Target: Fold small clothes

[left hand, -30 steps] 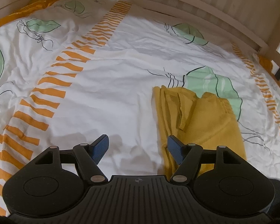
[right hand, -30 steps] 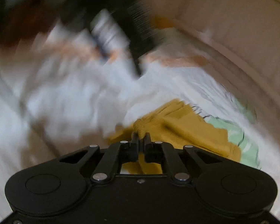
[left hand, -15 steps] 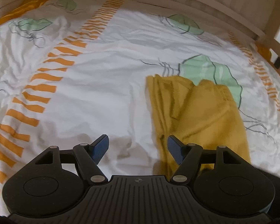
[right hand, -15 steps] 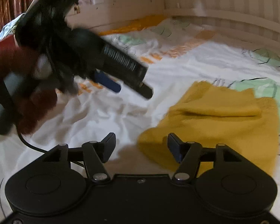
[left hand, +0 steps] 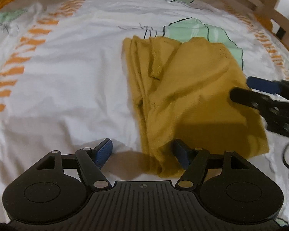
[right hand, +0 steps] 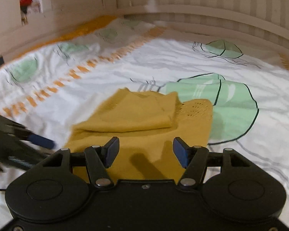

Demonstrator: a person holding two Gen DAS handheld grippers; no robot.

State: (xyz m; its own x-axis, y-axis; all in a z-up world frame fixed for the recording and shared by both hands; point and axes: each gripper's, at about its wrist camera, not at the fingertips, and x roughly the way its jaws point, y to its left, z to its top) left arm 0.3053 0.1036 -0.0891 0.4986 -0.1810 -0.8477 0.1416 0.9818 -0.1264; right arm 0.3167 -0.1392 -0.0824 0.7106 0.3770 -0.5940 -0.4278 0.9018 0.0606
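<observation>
Between the spread, empty jaws of the left hand-held gripper (left hand: pixel 141 153) lies the near corner of the folded yellow garment (left hand: pixel 185 96). The right hand-held gripper (right hand: pixel 146 151), jaws just opened and holding nothing, hovers over the garment on the bed's leaf-printed sheet (right hand: pixel 163 63).

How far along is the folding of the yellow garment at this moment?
Done: the yellow garment lies on the bedsheet with one flap already folded over its top. In hand: nothing; the right gripper has just opened, and the left gripper is open at the garment's near corner. Left: probably a further fold.
</observation>
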